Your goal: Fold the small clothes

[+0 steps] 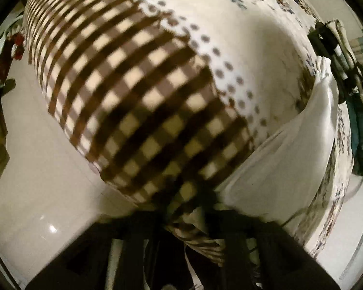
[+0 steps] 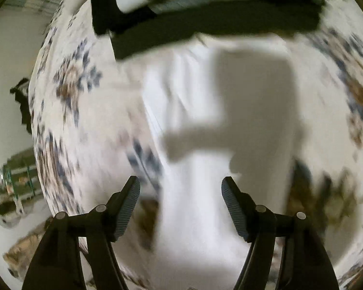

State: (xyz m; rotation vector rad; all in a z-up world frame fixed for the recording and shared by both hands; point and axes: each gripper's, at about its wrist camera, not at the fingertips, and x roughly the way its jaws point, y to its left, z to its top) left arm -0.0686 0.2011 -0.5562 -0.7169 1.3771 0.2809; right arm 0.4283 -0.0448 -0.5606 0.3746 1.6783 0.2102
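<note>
Found left hand-held gripper blurred, fingers standing apart, with the near corner of a checked cloth between them. Could not tell whether the pads pressed on it. Judged the corner to be there for drawing the cloth flat or turning it over in a fold.

Found right hand-held gripper wide open and holding nothing, poised directly above a white garment. Judged this as readiness to take an edge.

Observed the checked cloth spread flat ahead of the left hand-held gripper, long axis running away and leftward. Observed the white garment lying lengthwise straight ahead of the right one, on a floral-covered counter.

Noted beyond it a dark band, too blurred to identify.
</note>
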